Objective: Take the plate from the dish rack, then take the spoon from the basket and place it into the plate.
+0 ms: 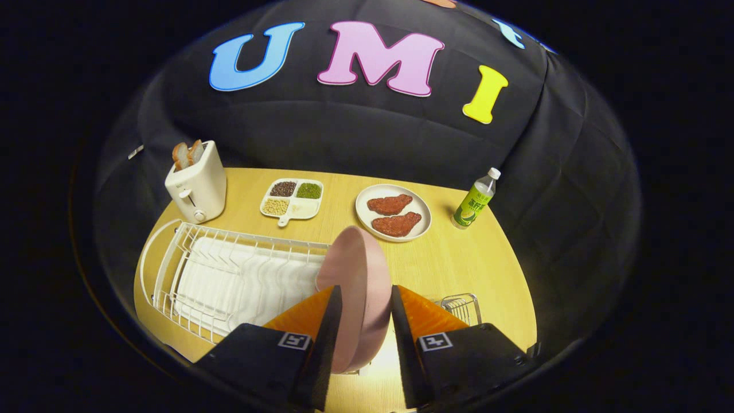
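Note:
A pink plate (358,287) stands on edge between my fingers, held up above the wooden table (459,264). My gripper (366,298) is shut on the plate, one finger on each face. The white wire dish rack (229,275) lies to the left of the fingers, with no dishes standing in it. A small wire basket (461,307) peeks out just behind the right finger; what it holds is hidden.
At the back left stands a white toaster (196,182) with bread slices in it. A divided dish of beans (292,198), a white plate with two meat patties (393,213) and a green-labelled bottle (475,199) line the table's far side.

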A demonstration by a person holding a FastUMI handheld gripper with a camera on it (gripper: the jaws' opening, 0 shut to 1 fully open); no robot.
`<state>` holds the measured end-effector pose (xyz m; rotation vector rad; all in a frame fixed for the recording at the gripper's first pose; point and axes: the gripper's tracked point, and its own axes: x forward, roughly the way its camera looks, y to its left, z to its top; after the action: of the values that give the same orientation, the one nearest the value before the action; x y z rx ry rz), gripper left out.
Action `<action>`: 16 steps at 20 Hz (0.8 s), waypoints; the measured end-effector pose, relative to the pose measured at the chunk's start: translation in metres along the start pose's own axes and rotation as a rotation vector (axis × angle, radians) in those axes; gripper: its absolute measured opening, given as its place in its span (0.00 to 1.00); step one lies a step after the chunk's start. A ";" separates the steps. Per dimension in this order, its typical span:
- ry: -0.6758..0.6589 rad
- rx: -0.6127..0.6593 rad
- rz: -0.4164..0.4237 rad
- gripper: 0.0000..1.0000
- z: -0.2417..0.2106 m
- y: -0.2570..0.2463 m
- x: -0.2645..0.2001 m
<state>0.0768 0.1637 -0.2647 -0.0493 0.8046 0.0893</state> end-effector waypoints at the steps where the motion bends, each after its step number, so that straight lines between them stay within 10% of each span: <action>1: 0.011 -0.001 -0.047 0.42 -0.001 -0.008 0.001; 6: -0.007 -0.084 -0.201 0.16 0.015 -0.017 0.001; 16: -0.016 -0.275 -0.241 0.13 0.042 -0.007 -0.003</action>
<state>0.1061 0.1603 -0.2334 -0.4040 0.7606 -0.0280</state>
